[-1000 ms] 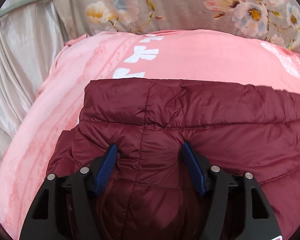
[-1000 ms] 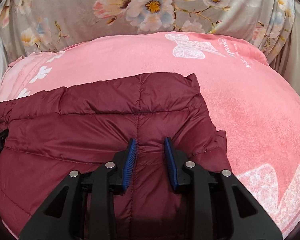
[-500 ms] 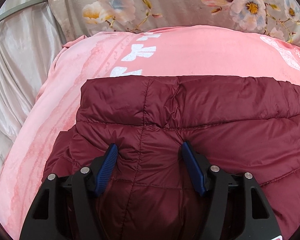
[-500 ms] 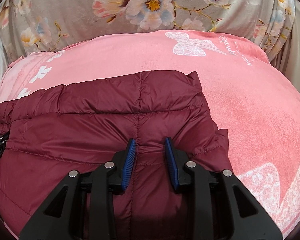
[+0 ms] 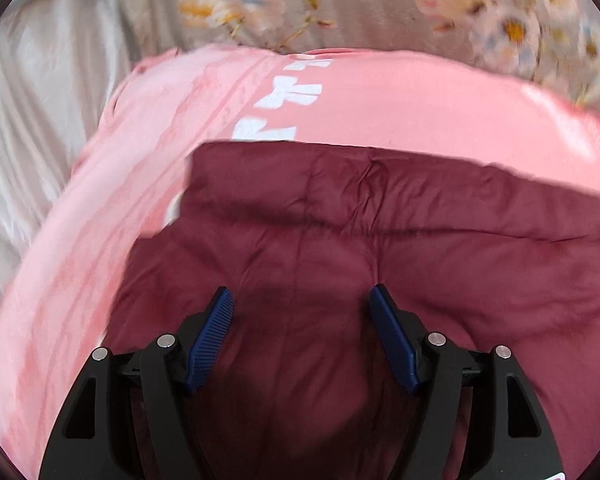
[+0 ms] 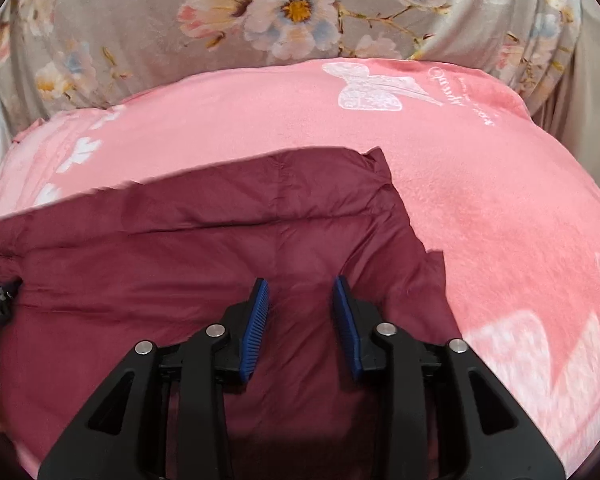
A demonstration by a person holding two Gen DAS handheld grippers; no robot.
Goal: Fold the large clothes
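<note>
Underneath, puffy quilted maroon jacket (image 5: 380, 248) on soft pink fleece blanket (image 6: 480, 200).

Soft, even light; left view motion-blurred, perhaps from movement; fisheye bends and darkens both edges.

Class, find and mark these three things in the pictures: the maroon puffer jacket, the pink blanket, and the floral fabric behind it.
maroon puffer jacket (image 6: 180, 272): right wrist view, quilted panel.
pink blanket (image 6: 480, 200): right wrist view, bare right part.
floral fabric (image 6: 296, 8): right wrist view, large blue-centred flower.
</note>
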